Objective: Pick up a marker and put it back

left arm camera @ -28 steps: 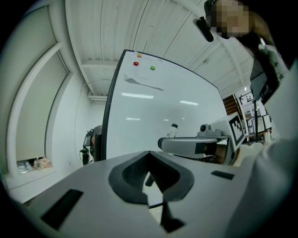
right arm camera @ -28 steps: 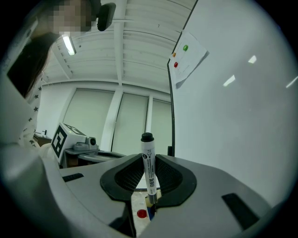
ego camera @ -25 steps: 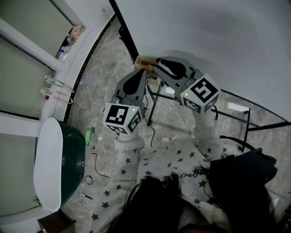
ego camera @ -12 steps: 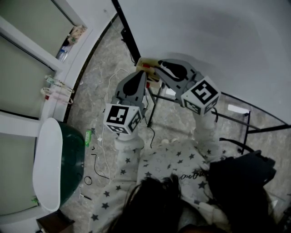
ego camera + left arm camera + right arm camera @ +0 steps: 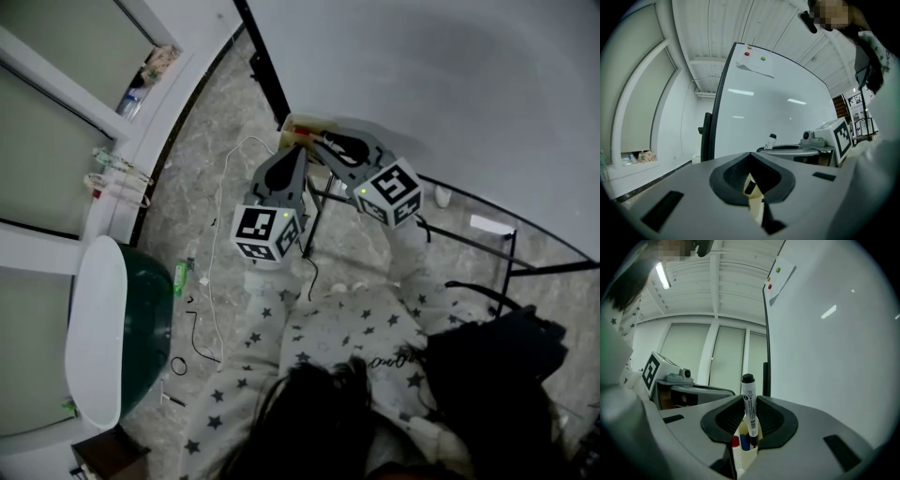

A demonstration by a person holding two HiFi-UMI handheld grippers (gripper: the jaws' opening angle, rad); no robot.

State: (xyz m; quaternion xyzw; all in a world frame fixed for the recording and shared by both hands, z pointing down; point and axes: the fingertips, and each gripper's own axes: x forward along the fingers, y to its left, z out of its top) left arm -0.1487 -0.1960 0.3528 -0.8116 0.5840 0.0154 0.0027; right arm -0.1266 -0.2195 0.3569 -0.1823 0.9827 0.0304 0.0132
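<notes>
A white marker with a black cap (image 5: 750, 413) stands upright between the jaws of my right gripper (image 5: 751, 427), which is shut on it. Directly below it is a cream marker holder (image 5: 744, 454) with a red marker (image 5: 735, 441) and a blue marker (image 5: 744, 442) inside. In the head view the holder (image 5: 302, 125) sits at the whiteboard's lower left corner, with my right gripper (image 5: 321, 141) and left gripper (image 5: 298, 155) both at it. My left gripper (image 5: 752, 187) looks shut on the holder's cream edge (image 5: 756, 210).
The whiteboard (image 5: 450, 84) fills the right side, its black stand legs (image 5: 314, 211) below the grippers. A paper held by red and green magnets (image 5: 754, 63) hangs on it. White cables (image 5: 216, 281) lie on the floor; a green bin with a white lid (image 5: 103, 337) stands left.
Both grippers have drawn a little closer together at the holder, the right one moving left. The marker stays in the right gripper's jaws.
</notes>
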